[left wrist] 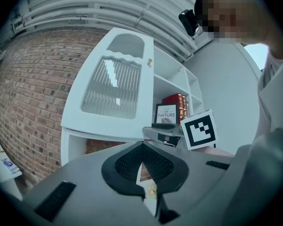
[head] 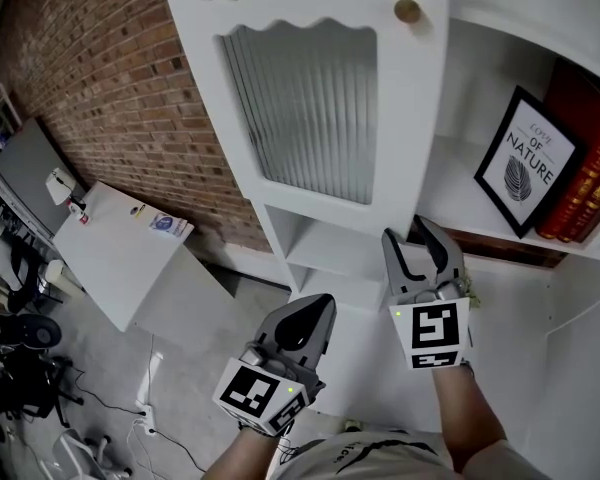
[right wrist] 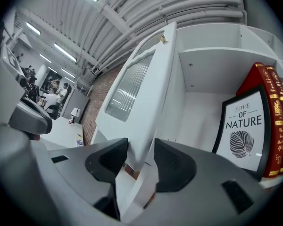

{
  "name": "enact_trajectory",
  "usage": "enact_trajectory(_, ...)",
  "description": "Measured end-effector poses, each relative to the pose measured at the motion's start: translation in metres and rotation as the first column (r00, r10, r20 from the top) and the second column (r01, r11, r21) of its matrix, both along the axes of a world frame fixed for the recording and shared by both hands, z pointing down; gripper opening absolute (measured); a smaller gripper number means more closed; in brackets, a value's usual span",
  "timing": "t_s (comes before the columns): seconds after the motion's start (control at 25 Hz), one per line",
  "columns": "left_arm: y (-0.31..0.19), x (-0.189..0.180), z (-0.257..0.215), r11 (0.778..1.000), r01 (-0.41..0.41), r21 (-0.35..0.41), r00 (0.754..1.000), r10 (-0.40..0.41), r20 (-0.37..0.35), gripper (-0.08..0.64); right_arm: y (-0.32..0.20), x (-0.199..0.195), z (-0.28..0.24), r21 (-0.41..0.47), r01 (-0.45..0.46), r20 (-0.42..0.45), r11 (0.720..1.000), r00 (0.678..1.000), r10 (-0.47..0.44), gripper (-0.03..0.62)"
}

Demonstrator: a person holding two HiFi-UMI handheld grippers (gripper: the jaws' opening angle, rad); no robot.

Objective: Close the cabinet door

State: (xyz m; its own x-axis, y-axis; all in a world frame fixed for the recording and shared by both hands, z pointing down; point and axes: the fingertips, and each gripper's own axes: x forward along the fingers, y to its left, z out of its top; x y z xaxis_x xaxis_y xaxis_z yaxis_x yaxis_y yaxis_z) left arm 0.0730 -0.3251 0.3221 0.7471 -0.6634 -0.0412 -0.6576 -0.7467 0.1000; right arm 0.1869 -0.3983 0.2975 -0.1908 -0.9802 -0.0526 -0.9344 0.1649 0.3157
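The white cabinet door (head: 310,98) with ribbed glass and a brass knob (head: 408,10) stands swung out from the cabinet. My right gripper (head: 412,236) is at the door's lower free corner. In the right gripper view the door (right wrist: 141,88) has its edge between the jaws of that gripper (right wrist: 140,157), which stand open around it. My left gripper (head: 315,310) hangs lower and to the left, below the door, shut with nothing in it. In the left gripper view, the door (left wrist: 114,86) rises beyond the closed left gripper (left wrist: 142,149).
Inside the cabinet a framed "Love of Nature" picture (head: 528,163) leans against red books (head: 592,163) on a shelf (head: 450,203). A brick wall (head: 100,88) runs behind the door. A white table (head: 120,253) stands at lower left, with clutter and cables on the floor.
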Motion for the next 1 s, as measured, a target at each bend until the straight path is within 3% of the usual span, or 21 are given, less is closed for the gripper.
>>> enact_trajectory(1.0, -0.028, 0.005, 0.009, 0.999, 0.046, -0.021, 0.999, -0.046, -0.001, 0.011, -0.028, 0.015, -0.002, 0.014, 0.011, 0.001, 1.000, 1.000, -0.011, 0.183)
